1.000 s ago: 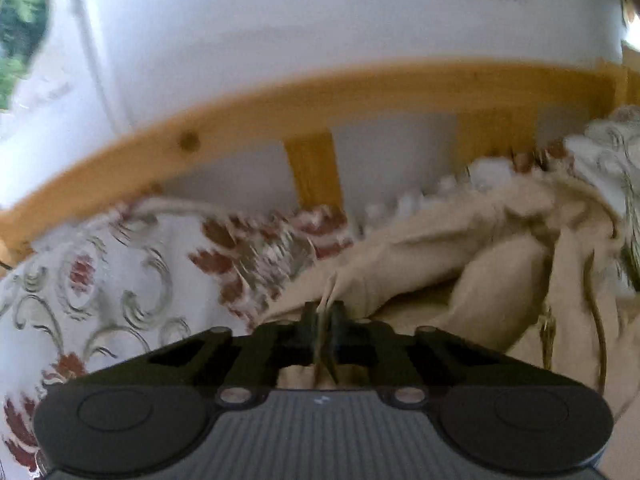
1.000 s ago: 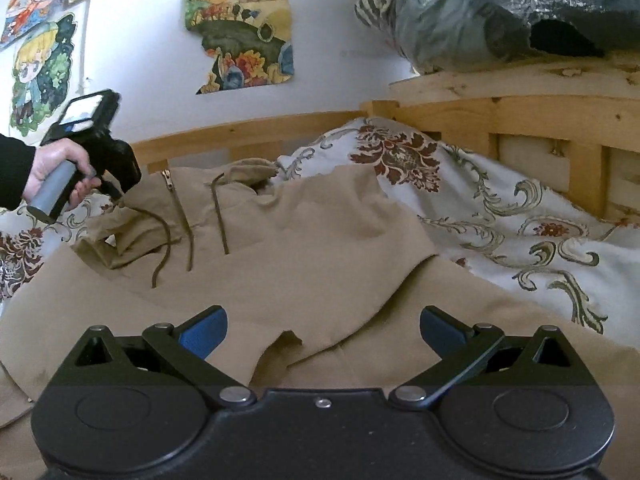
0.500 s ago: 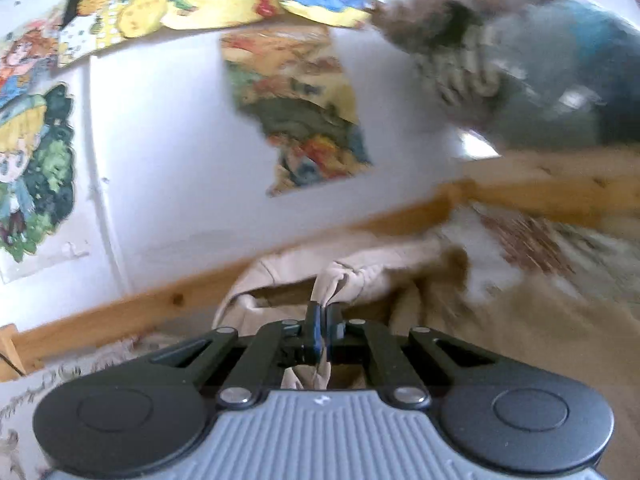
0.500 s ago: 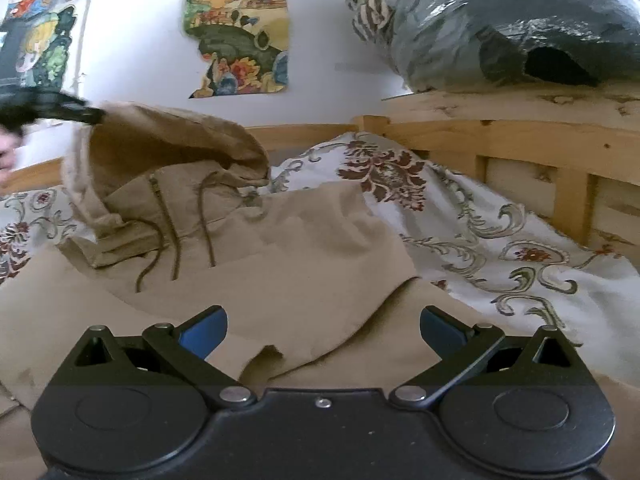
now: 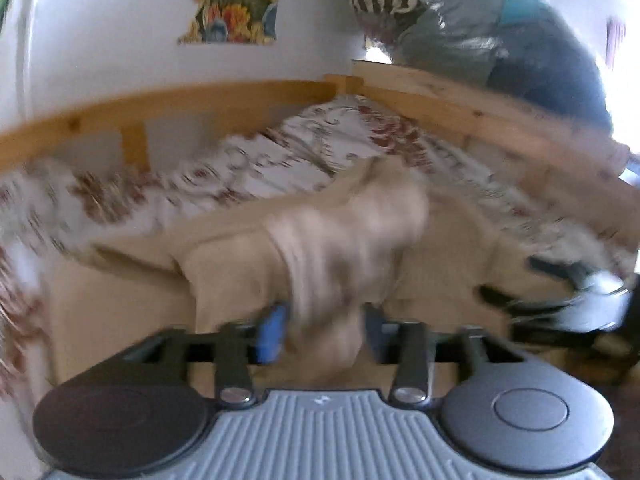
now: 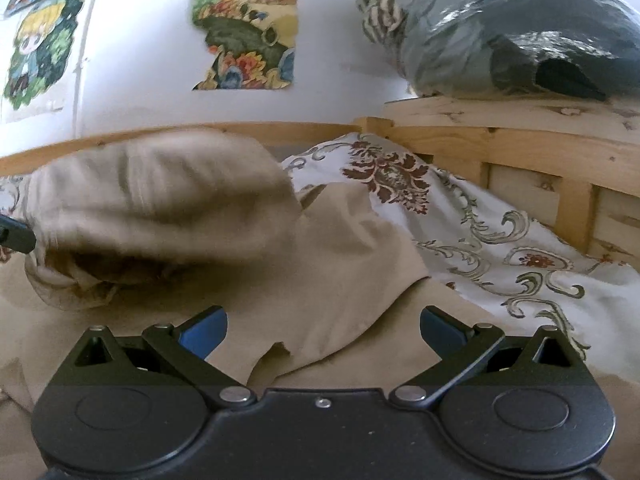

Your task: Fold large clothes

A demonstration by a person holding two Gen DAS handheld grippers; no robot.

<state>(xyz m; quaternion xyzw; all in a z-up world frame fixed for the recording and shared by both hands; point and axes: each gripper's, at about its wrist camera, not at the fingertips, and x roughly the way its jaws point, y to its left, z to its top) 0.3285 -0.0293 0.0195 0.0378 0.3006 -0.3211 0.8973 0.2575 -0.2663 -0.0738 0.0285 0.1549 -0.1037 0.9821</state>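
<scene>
A large tan hooded jacket (image 6: 320, 264) lies spread on the bed. Its hood (image 6: 160, 196) is folded forward over the body and is blurred with motion. In the left wrist view the hood fabric (image 5: 340, 248) hangs between the parted fingers of my left gripper (image 5: 324, 332), whose jaws stand apart around it. My right gripper (image 6: 323, 330) is open and empty, low over the jacket's front part. It also shows in the left wrist view (image 5: 560, 304) at the right, blurred.
The bed has a white floral bedspread (image 6: 500, 240) and a wooden frame (image 6: 520, 152) along the back and right. Bagged bundles (image 6: 500, 32) sit on the right rail. Posters (image 6: 248, 28) hang on the white wall.
My left gripper carried the hood up and forward over the jacket, then its jaws opened and let the fabric loose. The right gripper has stayed open and nearly still.
</scene>
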